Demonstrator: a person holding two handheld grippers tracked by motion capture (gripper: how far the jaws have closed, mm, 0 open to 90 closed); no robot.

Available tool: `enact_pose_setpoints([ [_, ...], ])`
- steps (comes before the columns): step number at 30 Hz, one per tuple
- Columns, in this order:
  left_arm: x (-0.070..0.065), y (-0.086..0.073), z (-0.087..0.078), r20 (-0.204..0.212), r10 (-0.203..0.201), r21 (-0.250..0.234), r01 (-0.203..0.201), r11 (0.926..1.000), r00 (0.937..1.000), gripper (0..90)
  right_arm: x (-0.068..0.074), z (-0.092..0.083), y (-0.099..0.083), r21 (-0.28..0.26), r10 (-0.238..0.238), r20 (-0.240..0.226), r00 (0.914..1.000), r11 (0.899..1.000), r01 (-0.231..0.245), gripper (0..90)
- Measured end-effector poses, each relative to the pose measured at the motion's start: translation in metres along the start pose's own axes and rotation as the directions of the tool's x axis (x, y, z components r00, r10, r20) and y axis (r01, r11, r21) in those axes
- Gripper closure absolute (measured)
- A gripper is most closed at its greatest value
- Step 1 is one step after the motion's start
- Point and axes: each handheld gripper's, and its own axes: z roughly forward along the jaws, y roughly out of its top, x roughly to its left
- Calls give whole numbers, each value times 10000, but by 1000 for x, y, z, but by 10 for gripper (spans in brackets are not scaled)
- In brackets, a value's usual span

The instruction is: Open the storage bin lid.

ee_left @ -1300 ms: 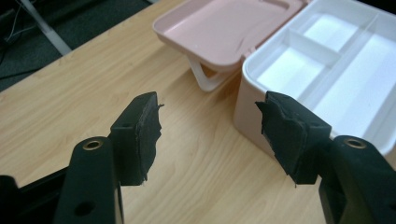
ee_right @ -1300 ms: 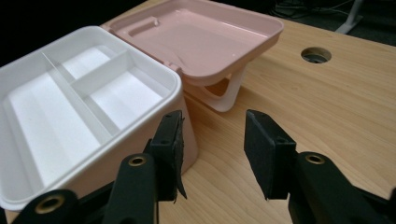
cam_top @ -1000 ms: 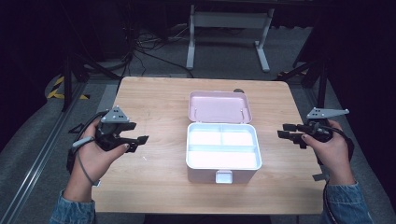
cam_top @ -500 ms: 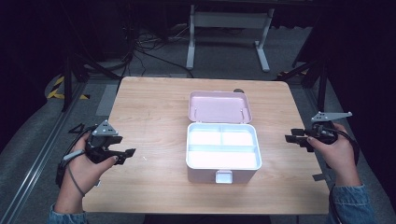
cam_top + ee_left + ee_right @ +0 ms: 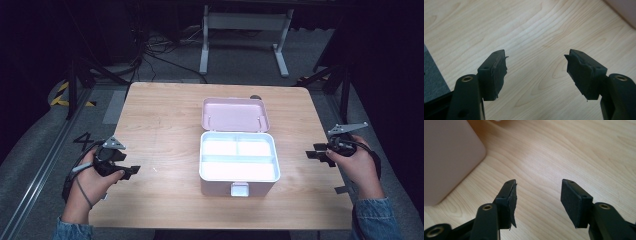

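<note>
Left claw (image 5: 536, 72) pads (image 5: 499, 72) frayed

The table (image 5: 165, 115) is surfaced in pale, matt wood grain. The box (image 5: 239, 170) appears as smooth plastic. Frayed matt black pads (image 5: 499, 72) are noted.

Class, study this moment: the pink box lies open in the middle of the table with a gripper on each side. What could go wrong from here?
1. The box lid lies folded back; a push on it might slide the whole box across the table.
2. The left gripper and right gripper both hover near the table's side edges with jaws open, so a sideways nudge could shove the light box.
3. The pad looks frayed, so its grip may slip.
</note>
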Motion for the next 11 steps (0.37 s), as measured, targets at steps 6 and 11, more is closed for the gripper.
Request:
enact_pose_setpoints([
  [6, 4, -5, 10, -160, -234, 569, 243, 9981, 9996, 319, -1, 5, -4, 505, 11, 264, 9997, 9987, -25, 465],
  [11, 4, -4, 11, -16, -242, 633, 243, 9977, 9997, 314, -1, 5, -5, 584, 21, 280, 9996, 9983, -37, 460],
])
